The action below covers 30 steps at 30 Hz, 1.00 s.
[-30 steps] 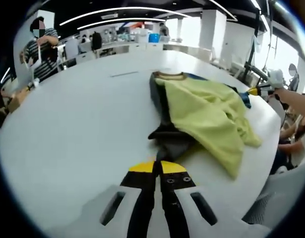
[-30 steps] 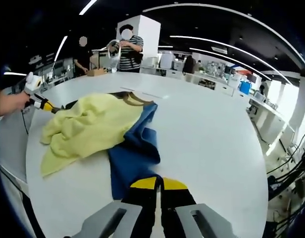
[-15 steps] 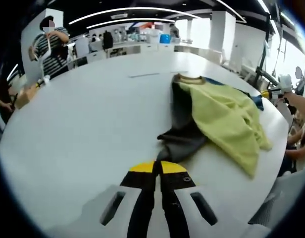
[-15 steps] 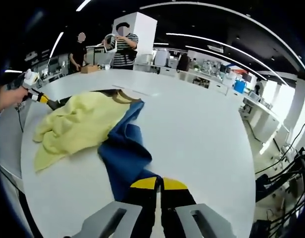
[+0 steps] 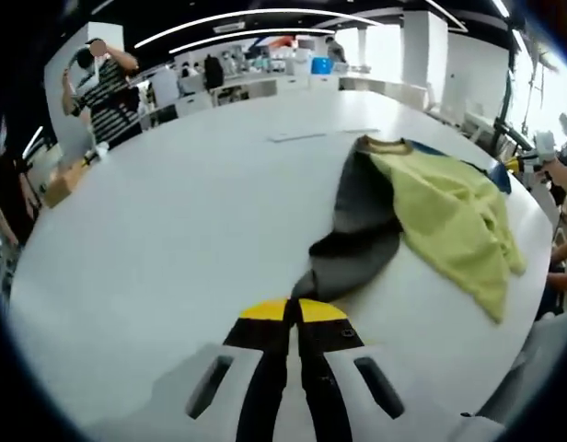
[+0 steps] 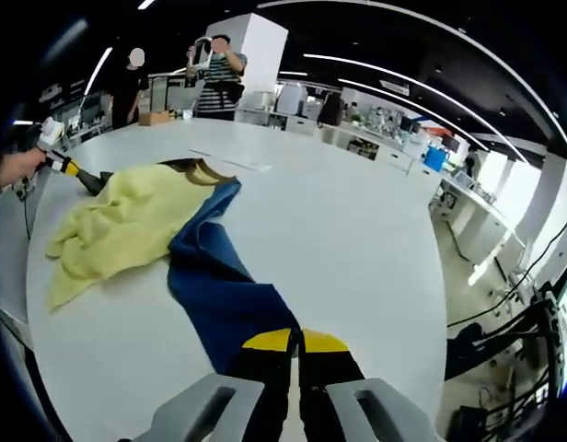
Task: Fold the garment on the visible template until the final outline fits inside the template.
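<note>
1. My left gripper [image 5: 294, 311], with its yellow-tipped black jaws, is pressed fully together, and the dark grey sleeve [image 5: 355, 247] of the garment runs straight into the tips, so I have the cloth pinched there.
2. My right gripper [image 6: 295, 341] is likewise clamped tight, jaws meeting with no gap, and the blue sleeve [image 6: 224, 295] of the same garment ends between its tips.
3. The garment is a soft top with a pale yellow body [image 5: 454, 221], a brown ribbed collar [image 5: 385, 144] and one grey and one blue sleeve; it lies crumpled on the large round white table [image 5: 173, 212].
4. In the left gripper view the grey sleeve stretches from my jaws up toward the collar, with the yellow body bunched to the right of it near the table's edge.
5. In the right gripper view the blue sleeve stretches from my jaws up toward the collar [image 6: 202, 168], with the yellow body [image 6: 118, 226] heaped to its left.
6. My left gripper [image 6: 76, 173] shows at the far left of the right gripper view, at the edge of the yellow cloth.
7. A thin grey line [image 5: 297, 137] marks the table beyond the collar; I cannot tell whether it belongs to a template.
8. A person in a striped shirt [image 6: 213, 78] stands beyond the table.
</note>
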Available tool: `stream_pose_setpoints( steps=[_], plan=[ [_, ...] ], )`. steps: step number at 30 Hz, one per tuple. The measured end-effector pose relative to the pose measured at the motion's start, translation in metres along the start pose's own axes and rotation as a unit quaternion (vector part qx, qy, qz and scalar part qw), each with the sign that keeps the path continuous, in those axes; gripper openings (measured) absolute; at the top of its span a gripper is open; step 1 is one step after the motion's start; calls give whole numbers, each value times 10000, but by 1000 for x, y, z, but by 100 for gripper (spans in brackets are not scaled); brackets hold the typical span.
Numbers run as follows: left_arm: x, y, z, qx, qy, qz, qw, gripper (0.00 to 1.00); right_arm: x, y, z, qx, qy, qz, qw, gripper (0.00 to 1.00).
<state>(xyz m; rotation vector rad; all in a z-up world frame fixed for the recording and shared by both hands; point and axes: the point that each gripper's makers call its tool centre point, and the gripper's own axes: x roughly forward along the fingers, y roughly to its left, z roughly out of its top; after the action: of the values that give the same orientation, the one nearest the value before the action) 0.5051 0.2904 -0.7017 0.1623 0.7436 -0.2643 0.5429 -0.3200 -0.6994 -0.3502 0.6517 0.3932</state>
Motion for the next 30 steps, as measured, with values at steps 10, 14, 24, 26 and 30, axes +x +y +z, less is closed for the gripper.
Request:
stream_pose_setpoints(
  steps=[10, 14, 24, 26, 30],
  plan=[
    [1, 21, 3, -104, -2, 112, 9999, 0, -5, -28, 1, -51, 133, -235, 9996, 0],
    [2, 30, 4, -115, 26, 180, 9998, 0, -6, -39, -2, -37, 204, -340, 9992, 0],
    [4, 55, -1, -218, 177, 408, 9988, 0, -5, -65, -14, 4, 441, -564, 9974, 0],
    [4, 58, 0, -254, 172, 436, 9986, 0, -5, -70, -15, -21, 481, -614, 9970, 0],
    [7, 66, 4, -279, 178, 511, 9981, 0, -4, -82, -14, -30, 529, -705, 9961, 0]
  ],
)
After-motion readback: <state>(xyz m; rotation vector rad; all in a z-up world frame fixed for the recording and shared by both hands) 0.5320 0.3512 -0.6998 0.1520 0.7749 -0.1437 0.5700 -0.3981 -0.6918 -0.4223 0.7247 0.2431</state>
